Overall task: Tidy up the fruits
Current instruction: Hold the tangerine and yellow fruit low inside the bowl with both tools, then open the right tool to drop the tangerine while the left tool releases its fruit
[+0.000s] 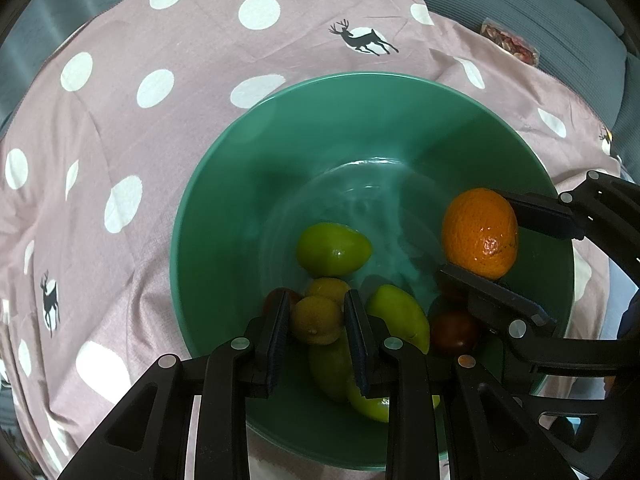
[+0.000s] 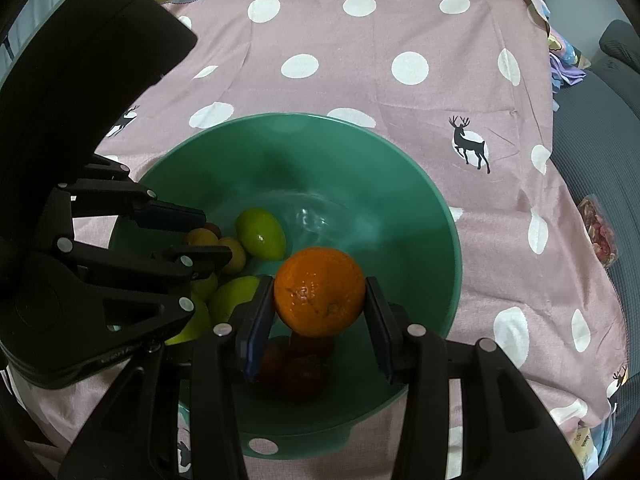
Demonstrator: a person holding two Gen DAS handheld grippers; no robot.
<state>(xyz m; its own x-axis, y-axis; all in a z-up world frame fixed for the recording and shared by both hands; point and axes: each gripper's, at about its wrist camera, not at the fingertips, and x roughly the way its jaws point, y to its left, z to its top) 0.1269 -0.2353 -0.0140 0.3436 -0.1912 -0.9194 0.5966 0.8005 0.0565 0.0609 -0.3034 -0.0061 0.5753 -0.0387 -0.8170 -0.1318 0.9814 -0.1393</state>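
The orange (image 2: 319,292) is clamped by the right gripper (image 2: 320,304) over the green bowl (image 2: 432,208), lower centre; a small yellow fruit (image 1: 316,320) is pinched by the left gripper (image 1: 318,316).

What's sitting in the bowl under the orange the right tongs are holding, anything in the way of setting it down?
Yes. Dark red fruits lie in the green bowl directly beneath the orange held by the right tongs. The bowl's far floor is bare.

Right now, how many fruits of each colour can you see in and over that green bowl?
Orange: 1
Green fruits: 4
Yellow fruits: 2
Dark red fruits: 3 at least, partly hidden
Total: 10 at least
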